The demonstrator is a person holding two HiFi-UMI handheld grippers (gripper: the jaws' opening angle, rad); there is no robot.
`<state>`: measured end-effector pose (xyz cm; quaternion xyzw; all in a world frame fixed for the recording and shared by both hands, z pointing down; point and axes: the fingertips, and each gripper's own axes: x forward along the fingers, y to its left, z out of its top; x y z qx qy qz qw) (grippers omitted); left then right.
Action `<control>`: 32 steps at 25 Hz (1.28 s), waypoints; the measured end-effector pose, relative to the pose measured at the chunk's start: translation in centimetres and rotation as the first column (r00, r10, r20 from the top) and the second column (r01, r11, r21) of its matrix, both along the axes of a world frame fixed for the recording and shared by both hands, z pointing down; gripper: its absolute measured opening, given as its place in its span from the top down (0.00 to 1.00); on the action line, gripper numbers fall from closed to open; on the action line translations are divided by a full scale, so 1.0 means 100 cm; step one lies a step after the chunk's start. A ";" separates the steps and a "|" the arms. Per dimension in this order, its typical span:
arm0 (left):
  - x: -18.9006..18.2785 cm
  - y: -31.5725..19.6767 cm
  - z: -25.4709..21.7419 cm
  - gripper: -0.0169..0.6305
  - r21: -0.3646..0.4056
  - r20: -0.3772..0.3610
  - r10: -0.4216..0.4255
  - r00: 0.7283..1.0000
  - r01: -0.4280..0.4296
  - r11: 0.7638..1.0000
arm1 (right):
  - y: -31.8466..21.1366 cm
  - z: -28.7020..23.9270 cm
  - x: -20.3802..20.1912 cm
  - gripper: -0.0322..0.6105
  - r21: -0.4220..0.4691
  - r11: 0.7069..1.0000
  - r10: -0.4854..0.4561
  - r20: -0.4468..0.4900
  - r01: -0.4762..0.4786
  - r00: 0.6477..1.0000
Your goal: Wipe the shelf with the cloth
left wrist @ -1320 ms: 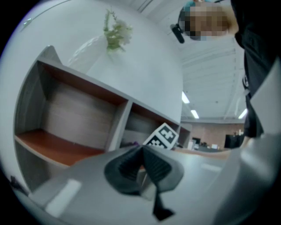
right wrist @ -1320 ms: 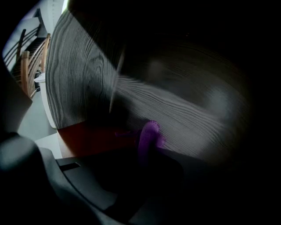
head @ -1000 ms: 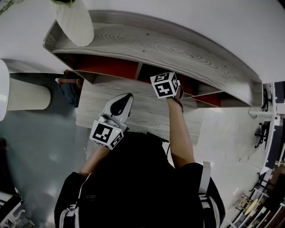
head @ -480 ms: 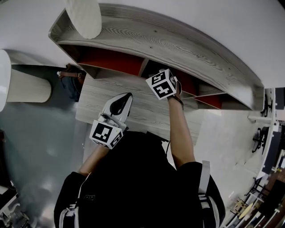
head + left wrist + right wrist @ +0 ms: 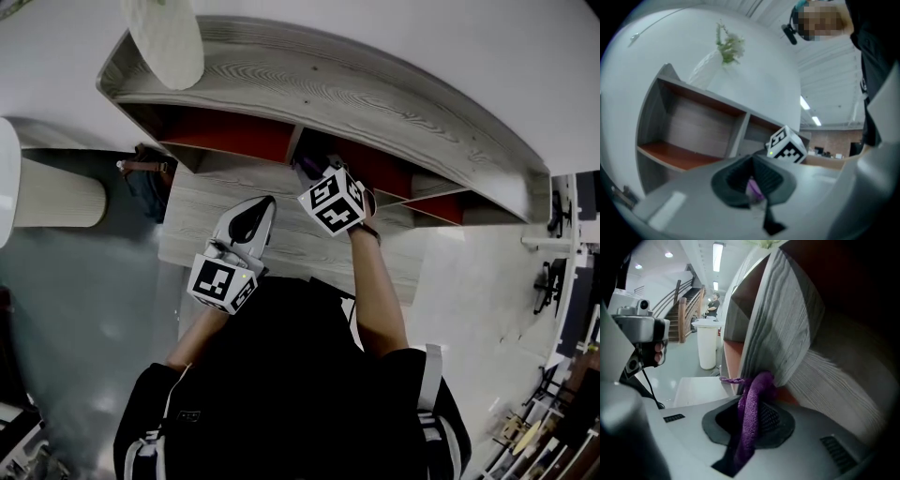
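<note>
Right gripper view is showing the right gripper (image 5: pixel 749 425) clamping its jaws tight on the purple cloth (image 5: pixel 757 386), which is pressing against the front edge of the grey wood-grain divider (image 5: pixel 780 319) of the shelf (image 5: pixel 328 89). The left gripper (image 5: pixel 255 217) is hovering just below the shelf, jaws drawn together, gripping nothing.

No legible text, labels or numbers anywhere.
</note>
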<state>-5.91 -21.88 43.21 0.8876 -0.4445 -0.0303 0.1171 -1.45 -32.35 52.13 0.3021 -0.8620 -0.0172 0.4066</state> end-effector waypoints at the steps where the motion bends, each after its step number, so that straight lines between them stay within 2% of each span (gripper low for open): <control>1: 0.000 0.000 0.000 0.97 0.000 0.001 0.003 1.000 -0.003 1.000 | 0.004 0.000 0.000 0.87 -0.015 1.000 0.002 0.014 -0.001 1.000; 5: 0.002 -0.003 0.001 0.97 0.000 0.000 0.015 1.000 -0.015 1.000 | 0.016 -0.001 0.002 0.87 -0.039 0.999 0.030 0.069 -0.028 0.997; 10: 0.003 -0.005 0.003 0.97 -0.001 0.001 0.029 1.000 -0.029 1.000 | 0.032 -0.004 0.005 0.87 -0.006 0.995 0.098 0.090 -0.098 0.991; 13: 0.003 -0.008 0.003 0.97 -0.002 -0.002 0.032 0.999 -0.032 0.999 | 0.037 -0.017 0.013 0.87 0.019 0.982 0.179 0.186 -0.186 0.966; 16: 0.003 -0.010 0.005 0.97 -0.002 0.000 0.038 0.999 -0.038 0.999 | 0.041 -0.034 0.027 0.87 0.013 0.954 0.278 0.339 -0.300 0.899; 19: 0.004 -0.009 0.008 0.97 -0.010 0.000 0.043 0.999 -0.043 0.999 | 0.048 -0.051 0.044 0.87 -0.028 0.911 0.372 0.487 -0.411 0.791; 21: 0.006 -0.008 0.009 0.97 -0.014 0.002 0.048 0.999 -0.048 0.999 | 0.055 -0.060 0.055 0.87 -0.032 0.886 0.404 0.542 -0.462 0.737; 24: 0.010 -0.011 0.009 0.97 -0.008 0.011 0.068 0.998 -0.068 0.998 | 0.064 -0.073 0.066 0.87 0.004 0.850 0.423 0.590 -0.527 0.688; 27: 0.013 -0.007 0.009 0.97 -0.009 0.022 0.079 0.997 -0.079 0.997 | 0.076 -0.074 0.070 0.87 -0.001 0.820 0.451 0.617 -0.572 0.645; 32: 0.021 -0.008 0.006 0.97 0.007 0.035 0.088 0.995 -0.088 0.996 | 0.085 -0.074 0.076 0.87 -0.001 0.801 0.460 0.642 -0.599 0.613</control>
